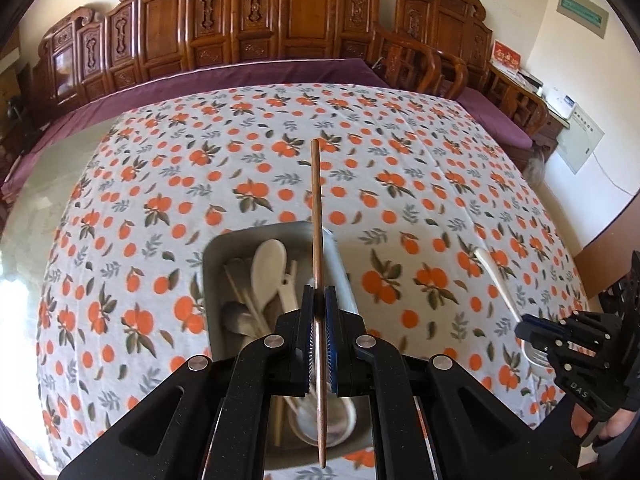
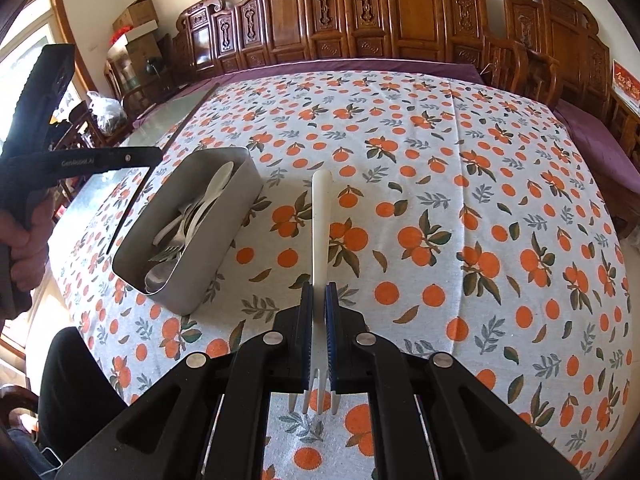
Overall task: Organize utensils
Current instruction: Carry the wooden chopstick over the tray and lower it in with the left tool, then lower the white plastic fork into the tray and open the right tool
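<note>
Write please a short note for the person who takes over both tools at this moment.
Left tool: shut on a brown chopstick, held over the metal box.
Right tool: shut on a white plastic fork, tines toward the camera, above the tablecloth to the right of the box.
Done: spoons, forks and chopsticks already lie in the box.
Left: put the chopstick in, then the fork.

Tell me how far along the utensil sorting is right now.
Done: several spoons and forks already lie in the grey metal box. In hand: the left hand-held gripper clamps a brown wooden chopstick above it; the right hand-held gripper clamps a white plastic fork. Left: dropping both in.
</note>
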